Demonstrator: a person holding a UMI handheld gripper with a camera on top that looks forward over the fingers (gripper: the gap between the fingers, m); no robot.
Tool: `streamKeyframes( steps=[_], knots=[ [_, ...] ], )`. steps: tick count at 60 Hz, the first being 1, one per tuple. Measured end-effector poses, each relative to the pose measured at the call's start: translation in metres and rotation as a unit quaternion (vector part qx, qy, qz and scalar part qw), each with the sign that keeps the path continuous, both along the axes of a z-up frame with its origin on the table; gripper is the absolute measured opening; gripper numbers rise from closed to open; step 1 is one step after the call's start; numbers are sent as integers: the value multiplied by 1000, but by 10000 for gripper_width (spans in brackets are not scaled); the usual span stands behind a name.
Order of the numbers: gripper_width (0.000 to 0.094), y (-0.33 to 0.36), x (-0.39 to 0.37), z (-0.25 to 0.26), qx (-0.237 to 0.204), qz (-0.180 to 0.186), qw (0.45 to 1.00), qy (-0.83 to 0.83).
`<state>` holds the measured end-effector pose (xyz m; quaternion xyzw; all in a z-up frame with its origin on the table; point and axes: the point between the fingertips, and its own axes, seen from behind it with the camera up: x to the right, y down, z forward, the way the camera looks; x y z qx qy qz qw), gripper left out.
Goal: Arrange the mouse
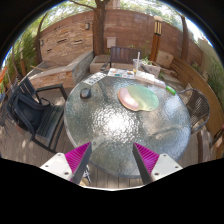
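Note:
A small dark mouse (86, 94) lies on the far left part of a round glass table (110, 125), well beyond my fingers. My gripper (113, 160) hovers over the table's near edge, open, with nothing between its magenta pads (82, 157). The mouse is far ahead and a little left of the left finger.
A pale green plate (137, 98) sits right of the mouse, with a glass (138, 68) and small items at the table's far side. A dark chair (35, 110) stands left of the table, another chair (200, 105) on the right. A brick wall (80, 35) lies beyond.

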<state>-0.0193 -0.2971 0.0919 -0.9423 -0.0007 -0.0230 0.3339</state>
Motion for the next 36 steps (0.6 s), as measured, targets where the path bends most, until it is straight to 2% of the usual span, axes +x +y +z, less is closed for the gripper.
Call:
streamKeyframes(
  steps=[9,20,30,36],
  knots=[
    [851,111,-69,-34,40,21,999,27],
    [859,247,-122,-63,74,20,996,39],
    [822,320,-142,-92,72,23,997,23],
    [749,336,-145,-110,59,27,998,11]
  ],
)
